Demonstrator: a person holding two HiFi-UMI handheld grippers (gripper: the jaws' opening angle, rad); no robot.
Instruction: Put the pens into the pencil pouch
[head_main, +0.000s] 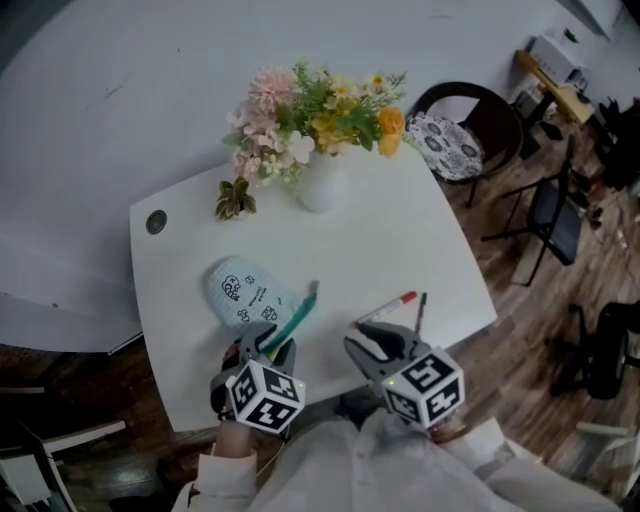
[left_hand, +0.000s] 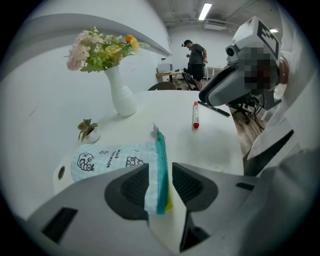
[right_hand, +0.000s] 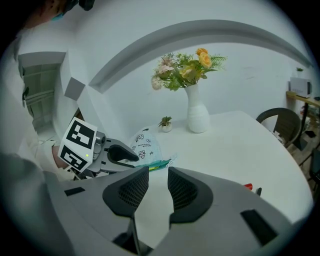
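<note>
A pale blue pencil pouch (head_main: 240, 288) with a teal zip lies on the white table (head_main: 400, 230). My left gripper (head_main: 268, 338) is at its near end. In the left gripper view the pouch (left_hand: 115, 159) has its zip edge between the jaws of the left gripper (left_hand: 160, 171), with a thin gap at the right pad; the jaws stand open. A white pen with a red cap (head_main: 390, 305) and a black pen (head_main: 421, 310) lie to the right, just beyond my right gripper (head_main: 368, 338). The right gripper (right_hand: 158, 172) is open with nothing in it.
A white vase of flowers (head_main: 322, 185) and a tiny potted plant (head_main: 233, 203) stand at the table's far side. A round cable hole (head_main: 156, 222) is at the far left corner. A dark chair (head_main: 470, 130) sits beyond the right edge. A person (left_hand: 196, 57) stands far off.
</note>
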